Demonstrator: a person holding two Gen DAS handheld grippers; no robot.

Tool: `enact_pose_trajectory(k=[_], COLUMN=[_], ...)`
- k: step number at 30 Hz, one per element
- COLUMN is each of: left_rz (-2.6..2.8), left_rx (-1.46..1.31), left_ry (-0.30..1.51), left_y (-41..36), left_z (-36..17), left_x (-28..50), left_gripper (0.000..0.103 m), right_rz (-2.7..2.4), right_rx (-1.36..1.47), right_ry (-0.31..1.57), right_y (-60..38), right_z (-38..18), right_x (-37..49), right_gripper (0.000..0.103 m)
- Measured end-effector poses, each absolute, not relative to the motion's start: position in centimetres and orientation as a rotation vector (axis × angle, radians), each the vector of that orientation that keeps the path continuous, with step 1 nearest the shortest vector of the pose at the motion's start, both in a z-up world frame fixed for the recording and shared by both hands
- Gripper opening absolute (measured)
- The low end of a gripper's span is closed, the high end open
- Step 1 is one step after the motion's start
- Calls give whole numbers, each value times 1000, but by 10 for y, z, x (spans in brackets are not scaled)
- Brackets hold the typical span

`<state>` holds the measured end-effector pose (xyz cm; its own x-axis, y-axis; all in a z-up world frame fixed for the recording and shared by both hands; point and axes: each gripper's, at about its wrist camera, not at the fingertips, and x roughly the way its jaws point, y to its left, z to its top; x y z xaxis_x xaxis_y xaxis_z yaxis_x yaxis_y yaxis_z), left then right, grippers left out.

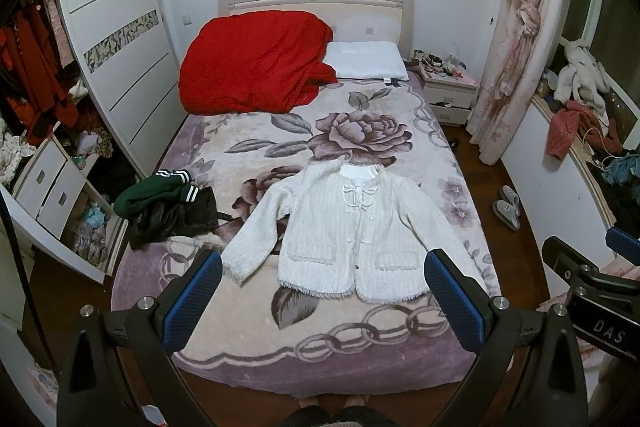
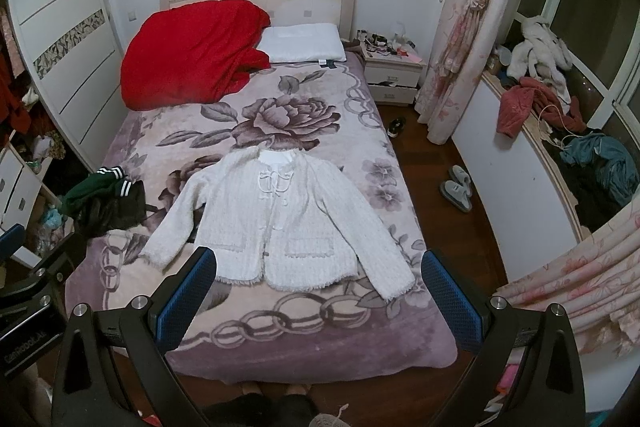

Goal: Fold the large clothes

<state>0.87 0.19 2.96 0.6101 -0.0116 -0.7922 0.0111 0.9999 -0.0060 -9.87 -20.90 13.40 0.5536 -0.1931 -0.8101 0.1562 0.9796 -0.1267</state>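
Observation:
A white fuzzy cardigan (image 1: 344, 227) lies flat and face up on the floral bed blanket (image 1: 360, 123), sleeves spread out, hem toward me. It also shows in the right wrist view (image 2: 280, 219). My left gripper (image 1: 322, 267) is open and empty, held above the foot of the bed, clear of the cardigan. My right gripper (image 2: 318, 263) is open and empty too, at a similar height. The right gripper's body shows at the right edge of the left wrist view (image 1: 592, 287).
A pile of dark green and black clothes (image 1: 168, 207) lies at the bed's left edge. A red duvet (image 1: 252, 63) and a white pillow (image 1: 364, 61) sit at the head. Wardrobe and drawers (image 1: 52, 183) stand left; slippers (image 2: 456, 187), a nightstand (image 2: 394, 71) and a cluttered sill right.

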Motion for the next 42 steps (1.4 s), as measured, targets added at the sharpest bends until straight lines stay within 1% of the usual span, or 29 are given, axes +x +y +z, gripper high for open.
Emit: enact_pose_trajectory(k=[13, 15, 24, 29, 33, 37, 39, 42], left_rz=[-11, -10, -18, -25, -9, 44, 82, 147], left_rx=[-4, -3, -3, -13, -16, -12, 17, 74], left_ry=[903, 899, 888, 897, 907, 895, 876, 897], left_y=[6, 5, 6, 14, 21, 32, 36, 38], left_z=[40, 41, 46, 33, 16, -23, -54, -118], left_x=[13, 14, 18, 13, 26, 51, 65, 94], left_gripper=[103, 103, 103, 103, 103, 103, 103, 103], right_rz=[-207, -207, -209, -205, -226, -271, -280, -388], right_rx=[-39, -42, -40, -15, 2, 59, 106, 181], right_ry=[957, 957, 951, 966, 989, 995, 997, 1095], right_y=[-212, -206, -203, -200, -197, -219, -239, -287], right_z=[132, 141, 146, 153, 150, 91, 56, -27], right_x=[-103, -96, -91, -84, -67, -47, -31, 2], right_gripper=[103, 103, 103, 103, 103, 103, 103, 103])
